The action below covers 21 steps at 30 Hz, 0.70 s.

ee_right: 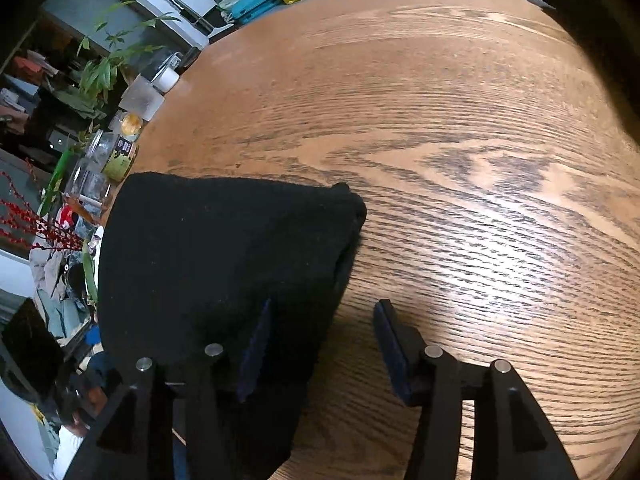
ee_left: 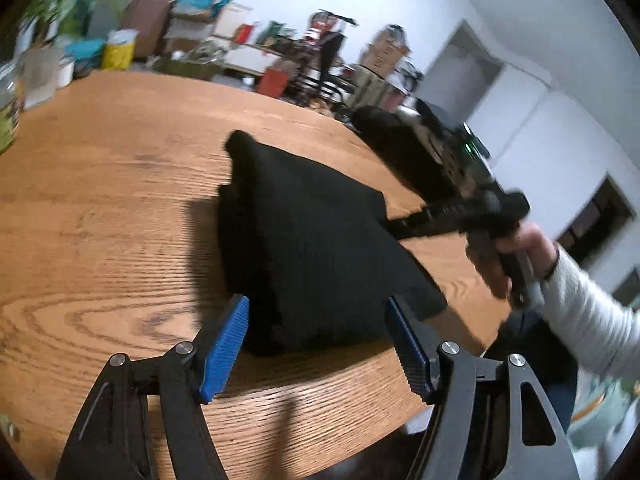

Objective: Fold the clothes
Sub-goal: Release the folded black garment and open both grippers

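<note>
Two grippers, and neither has hold of anything. My left gripper point(ee_left: 318, 346) stands wide apart at the near edge of the wooden table point(ee_left: 120, 200), its blue pads on either side of the near end of the black garment point(ee_left: 308, 240) without pressing it. My right gripper point(ee_right: 324, 344) is about half spread — its left finger hovers over the cloth's near right edge, the other over bare wood, and nothing is pinched between them.

The garment lies folded into a thick bundle near the table's near edge, one corner poking up at its far end; in the right wrist view its near end seems to reach the rim, perhaps hanging a little past it.

My worry is that overhang — a careless nudge from either finger could drag the bundle off the edge and undo the layers. Closing the left jaws where they stand might catch only the top layer and peel the fold open. At the far left, a glass jar point(ee_right: 116, 156) and other small containers stand near the rim, close enough that a wide sweep of the cloth could knock them.
</note>
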{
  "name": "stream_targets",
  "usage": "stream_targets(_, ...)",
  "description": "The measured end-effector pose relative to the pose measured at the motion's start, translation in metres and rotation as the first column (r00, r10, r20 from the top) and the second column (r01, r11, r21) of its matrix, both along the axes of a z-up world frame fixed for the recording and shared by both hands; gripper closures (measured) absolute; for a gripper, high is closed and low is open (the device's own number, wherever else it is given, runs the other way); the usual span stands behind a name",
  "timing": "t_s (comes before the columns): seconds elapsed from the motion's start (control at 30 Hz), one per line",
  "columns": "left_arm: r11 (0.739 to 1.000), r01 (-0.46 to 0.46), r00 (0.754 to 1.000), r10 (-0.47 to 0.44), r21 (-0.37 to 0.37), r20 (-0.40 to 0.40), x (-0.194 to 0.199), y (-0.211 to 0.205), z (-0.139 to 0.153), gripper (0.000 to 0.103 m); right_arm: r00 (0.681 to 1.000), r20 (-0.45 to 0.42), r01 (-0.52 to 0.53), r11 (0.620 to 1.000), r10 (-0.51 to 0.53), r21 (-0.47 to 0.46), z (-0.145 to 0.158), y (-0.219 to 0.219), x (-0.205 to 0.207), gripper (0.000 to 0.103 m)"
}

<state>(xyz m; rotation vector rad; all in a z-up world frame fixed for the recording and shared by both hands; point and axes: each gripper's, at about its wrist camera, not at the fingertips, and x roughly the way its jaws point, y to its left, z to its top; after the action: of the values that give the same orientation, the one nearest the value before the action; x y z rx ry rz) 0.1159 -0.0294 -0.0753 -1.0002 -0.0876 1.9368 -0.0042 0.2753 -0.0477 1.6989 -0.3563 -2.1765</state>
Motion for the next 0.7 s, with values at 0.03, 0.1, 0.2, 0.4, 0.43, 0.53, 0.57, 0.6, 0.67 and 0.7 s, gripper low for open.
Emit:
stream_targets(0.03,1.000,0.012,1.000,-0.012,-0.011,-0.014,0.001,0.004,-0.001,0.033,1.000,-0.005,-0.003,1.000,0.003,0.006,0.000,-0.001,0.000,0.046)
stream_targets(0.1,0.999,0.028,1.000,-0.028,-0.021,0.007,-0.005,0.011,-0.005,0.046,1.000,-0.015,-0.007,1.000,0.008,0.014,0.001,-0.002,0.000,0.046)
stream_targets(0.2,0.999,0.040,0.996,-0.038,-0.020,0.077,-0.017,0.020,-0.004,0.073,1.000,-0.015,-0.004,1.000,0.004,0.010,0.001,0.002,0.000,0.045)
stream_targets(0.4,1.000,0.017,0.947,-0.019,0.009,0.320,-0.043,0.028,-0.003,0.083,1.000,-0.007,0.022,1.000,-0.022,0.002,-0.001,0.013,0.004,0.043)
stream_targets(0.43,1.000,0.001,0.915,-0.004,0.008,0.405,-0.052,0.028,-0.010,0.083,1.000,-0.006,0.026,1.000,-0.026,0.002,-0.002,0.014,0.004,0.042)
stream_targets(0.53,0.998,-0.069,0.734,0.046,0.008,0.678,-0.078,0.022,-0.045,0.083,0.999,0.005,0.042,0.999,-0.042,-0.012,-0.003,0.018,0.003,0.041)
stream_targets(0.57,0.995,-0.100,0.659,0.051,0.020,0.751,-0.085,0.018,-0.055,0.083,0.999,0.012,0.048,0.999,-0.048,-0.023,-0.003,0.020,0.003,0.037)
stream_targets(0.6,0.995,-0.102,0.638,0.055,0.014,0.768,-0.088,0.018,-0.057,0.083,0.998,0.019,0.065,0.997,-0.064,-0.033,-0.002,0.025,0.005,0.035)
stream_targets(0.67,0.996,-0.093,0.626,0.062,-0.005,0.777,-0.090,0.021,-0.055,0.083,0.995,0.033,0.100,0.994,-0.098,-0.052,0.001,0.036,0.009,0.035)
stream_targets(0.7,0.996,-0.087,0.631,0.064,-0.012,0.773,-0.089,0.022,-0.054,0.083,0.995,0.027,0.102,0.992,-0.101,-0.068,0.006,0.040,0.017,0.035)
